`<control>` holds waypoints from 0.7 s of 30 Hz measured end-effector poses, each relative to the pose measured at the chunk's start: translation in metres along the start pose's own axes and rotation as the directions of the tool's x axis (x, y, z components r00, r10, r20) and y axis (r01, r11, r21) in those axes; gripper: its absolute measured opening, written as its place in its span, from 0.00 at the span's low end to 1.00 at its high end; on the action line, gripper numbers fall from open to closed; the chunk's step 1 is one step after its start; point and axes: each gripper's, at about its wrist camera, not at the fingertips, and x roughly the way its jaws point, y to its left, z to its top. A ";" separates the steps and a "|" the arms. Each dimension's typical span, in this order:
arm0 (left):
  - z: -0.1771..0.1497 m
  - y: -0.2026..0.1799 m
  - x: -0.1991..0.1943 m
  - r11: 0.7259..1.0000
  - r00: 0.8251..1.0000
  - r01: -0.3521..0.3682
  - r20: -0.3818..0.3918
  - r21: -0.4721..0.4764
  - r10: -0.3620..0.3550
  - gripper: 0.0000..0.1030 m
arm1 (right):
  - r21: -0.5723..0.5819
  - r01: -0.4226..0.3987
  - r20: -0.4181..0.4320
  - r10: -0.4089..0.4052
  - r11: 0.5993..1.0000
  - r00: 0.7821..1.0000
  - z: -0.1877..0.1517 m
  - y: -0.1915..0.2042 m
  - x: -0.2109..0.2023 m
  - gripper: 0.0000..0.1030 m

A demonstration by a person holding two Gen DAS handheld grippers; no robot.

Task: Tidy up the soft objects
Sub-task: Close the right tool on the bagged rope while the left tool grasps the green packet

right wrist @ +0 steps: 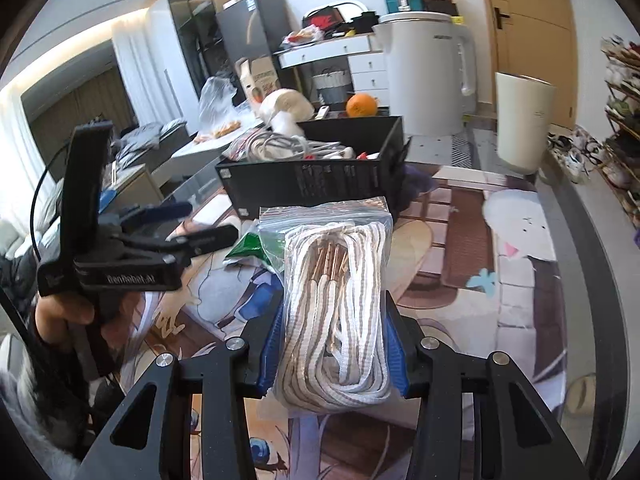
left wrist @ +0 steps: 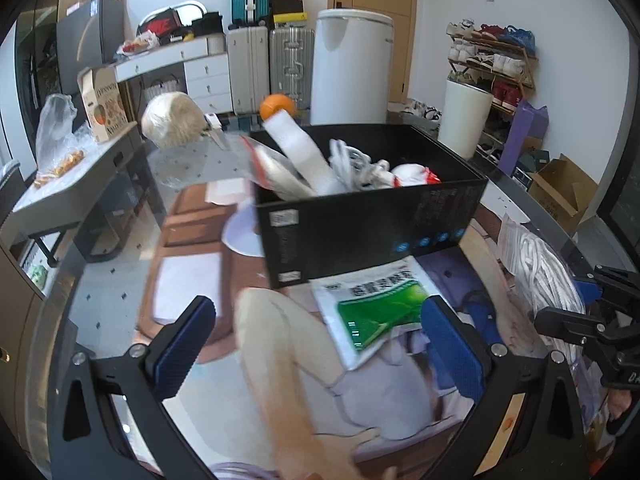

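At the left, the left gripper (left wrist: 316, 334) hangs over the printed counter (left wrist: 192, 280), jaws apart and holding nothing. Just beyond it a green-and-white sachet (left wrist: 374, 308) lies flat, touching the near wall of the black box (left wrist: 368, 224), which is filled with white cords and packets. To the right, the right gripper (right wrist: 334, 346) has its jaws clamped on a bag of white laces (right wrist: 334, 304), near the box.

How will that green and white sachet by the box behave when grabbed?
The sachet lies flat on the mat, so it is probably thin, light and floppy. Its glossy face looks slippery. The open left tongs may struggle to catch an edge.
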 end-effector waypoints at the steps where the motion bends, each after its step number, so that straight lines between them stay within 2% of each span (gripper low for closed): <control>1: 0.000 -0.003 0.002 1.000 1.000 0.005 -0.007 -0.005 -0.005 1.00 | 0.003 0.012 0.001 -0.012 1.000 1.000 0.000 -0.001 -0.001 0.43; 16: 0.003 -0.039 0.032 0.999 0.991 0.027 -0.131 -0.025 -0.030 1.00 | 0.051 0.036 0.021 -0.037 0.998 0.999 0.002 -0.016 -0.007 0.43; 21: 0.003 -0.045 0.042 0.999 0.984 0.002 -0.176 -0.033 -0.008 1.00 | 0.052 0.033 0.018 -0.034 0.998 0.999 0.002 -0.016 -0.007 0.43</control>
